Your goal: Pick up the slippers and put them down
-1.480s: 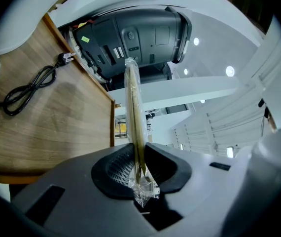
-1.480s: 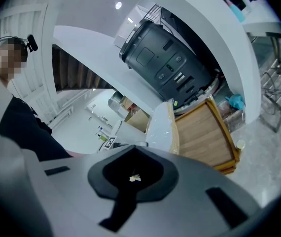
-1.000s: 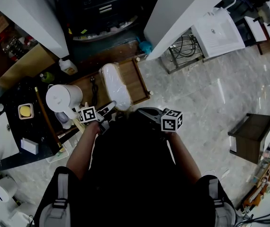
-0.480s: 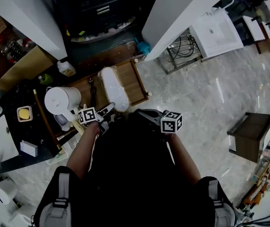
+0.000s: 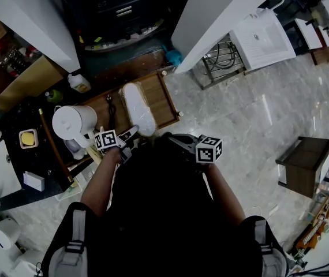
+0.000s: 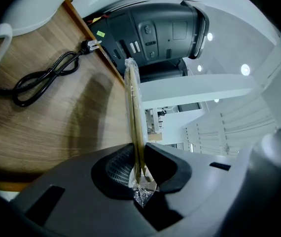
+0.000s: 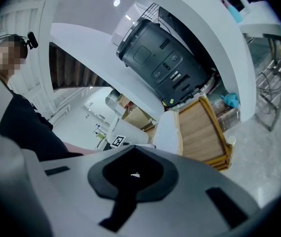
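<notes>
1. The slippers (image 5: 138,107) form a flat, white, elongated pair sealed in clear plastic wrap. Seen edge-on in the left gripper view, the pack shows a thin tan rim.
2. The left gripper (image 6: 139,174) is clamped on the pack's near end, with crumpled wrap pinched between its pads. The pack extends away from the jaws over the wooden tray (image 5: 165,97), beside a black power cable (image 6: 42,78). We cannot tell whether it touches the wood.
3. The right gripper (image 7: 133,174) has its jaws together and empty, near the pack's near end.
4. The yellow sticker (image 6: 100,33) on the dark appliance (image 6: 165,33) is too small to read.
</notes>
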Motion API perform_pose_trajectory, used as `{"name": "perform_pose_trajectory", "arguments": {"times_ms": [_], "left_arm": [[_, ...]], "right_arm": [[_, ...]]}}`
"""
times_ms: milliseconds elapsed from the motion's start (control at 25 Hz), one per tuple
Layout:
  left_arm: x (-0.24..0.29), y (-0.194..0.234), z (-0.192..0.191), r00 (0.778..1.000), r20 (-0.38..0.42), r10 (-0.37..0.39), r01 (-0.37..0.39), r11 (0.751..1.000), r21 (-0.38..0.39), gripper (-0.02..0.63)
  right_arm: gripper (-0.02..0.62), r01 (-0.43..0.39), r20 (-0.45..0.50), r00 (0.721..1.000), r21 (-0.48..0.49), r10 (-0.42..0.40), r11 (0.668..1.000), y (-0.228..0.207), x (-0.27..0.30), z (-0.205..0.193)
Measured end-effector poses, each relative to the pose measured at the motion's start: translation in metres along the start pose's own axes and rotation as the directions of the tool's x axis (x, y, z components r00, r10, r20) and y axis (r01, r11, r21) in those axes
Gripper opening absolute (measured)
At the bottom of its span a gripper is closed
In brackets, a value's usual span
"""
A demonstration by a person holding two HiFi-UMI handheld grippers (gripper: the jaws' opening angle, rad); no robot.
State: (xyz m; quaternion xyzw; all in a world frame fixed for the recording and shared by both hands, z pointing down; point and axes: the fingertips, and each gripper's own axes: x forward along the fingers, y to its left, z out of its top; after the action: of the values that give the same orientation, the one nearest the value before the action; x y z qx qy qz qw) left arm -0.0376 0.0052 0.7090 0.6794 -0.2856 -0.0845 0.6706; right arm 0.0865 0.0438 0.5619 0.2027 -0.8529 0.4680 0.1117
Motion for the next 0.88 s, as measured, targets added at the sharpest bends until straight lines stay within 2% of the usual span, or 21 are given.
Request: {"name": "perform_pose_trajectory", "arguments": {"times_ms": [880], "left_arm": [[0.021,0.022,-0.001,0.995,-0.026,0.100,-0.100,0.995,0.029,0.072]], "right_arm": [[0.008,0.021,-0.040,0.999,-0.021,-0.022,1.000,-0.004,-0.009,-0.004]]}}
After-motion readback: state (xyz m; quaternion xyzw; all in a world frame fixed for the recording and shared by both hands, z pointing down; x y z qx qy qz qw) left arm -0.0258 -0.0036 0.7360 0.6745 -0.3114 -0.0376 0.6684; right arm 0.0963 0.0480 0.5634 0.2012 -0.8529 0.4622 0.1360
